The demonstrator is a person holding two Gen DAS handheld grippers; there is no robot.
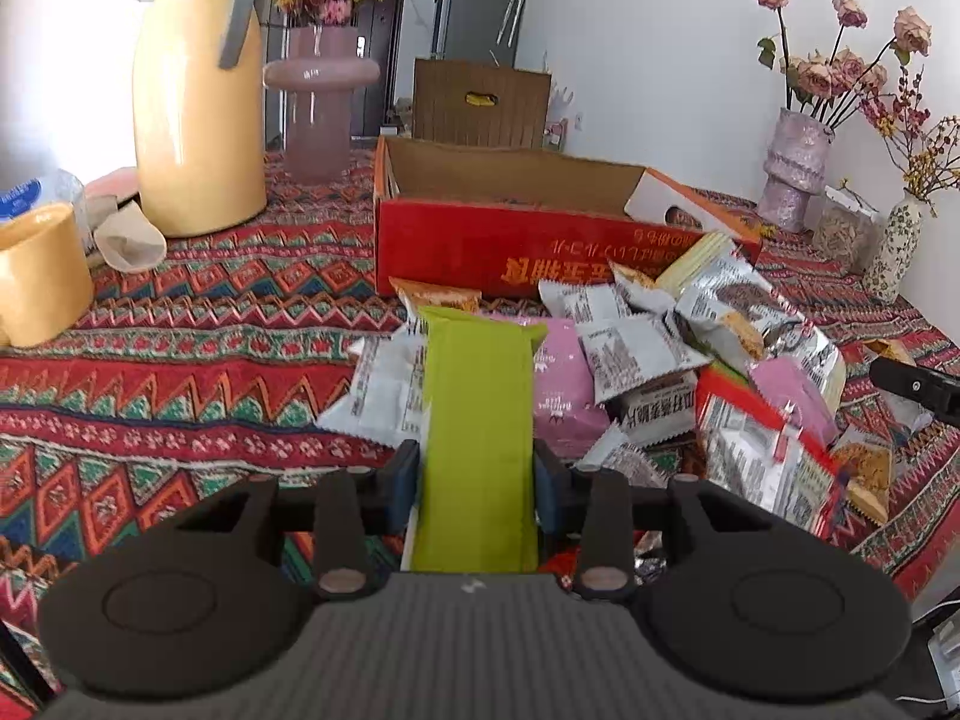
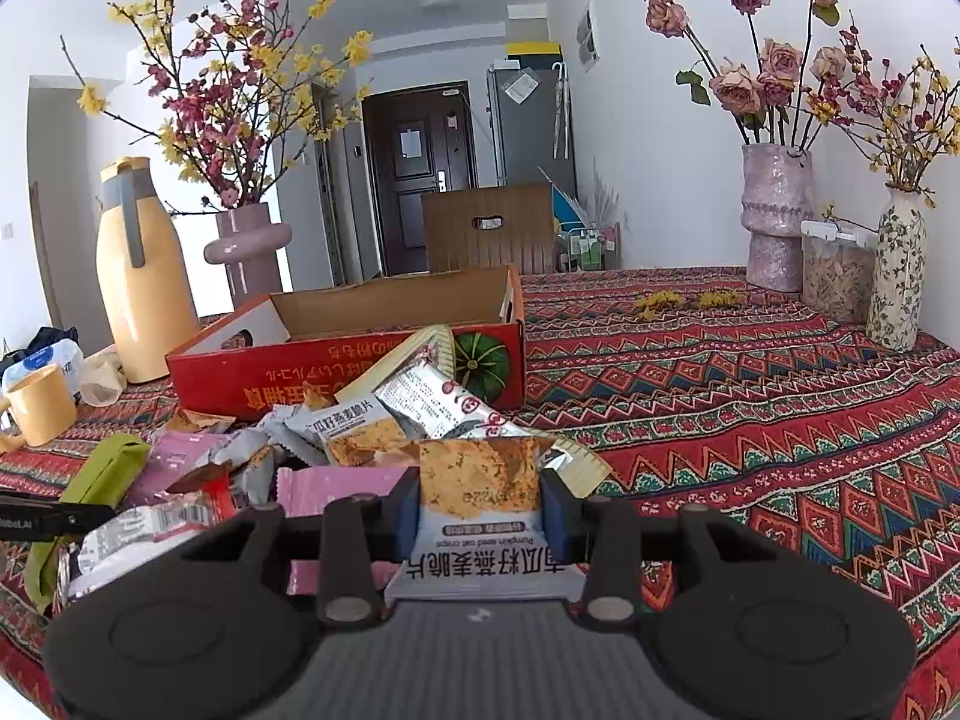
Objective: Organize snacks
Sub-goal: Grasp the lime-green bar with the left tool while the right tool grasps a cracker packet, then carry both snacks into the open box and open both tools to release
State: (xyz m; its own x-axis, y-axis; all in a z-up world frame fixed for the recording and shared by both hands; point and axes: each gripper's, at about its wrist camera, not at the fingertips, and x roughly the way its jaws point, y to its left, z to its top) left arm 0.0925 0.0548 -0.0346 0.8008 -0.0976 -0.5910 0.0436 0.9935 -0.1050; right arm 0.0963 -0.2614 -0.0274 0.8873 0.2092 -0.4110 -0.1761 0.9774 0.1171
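Two tongs, each clamped on one snack — left tongs (image 1: 476, 474) on a green packet (image 1: 477, 420), right tongs (image 2: 480, 510) on an oat-crisp packet (image 2: 480, 480).

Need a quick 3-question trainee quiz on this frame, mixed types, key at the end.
1. True or false: the red cardboard box is closed.
2. What does the left claw grip? A) yellow mug B) green packet C) pink vase
3. Fill in: the right claw is shut on a pumpkin seed oat crisps ____.

Key:
1. False; it is open at the top.
2. B, the green packet.
3. packet; the oat crisps packet sits between the fingers.
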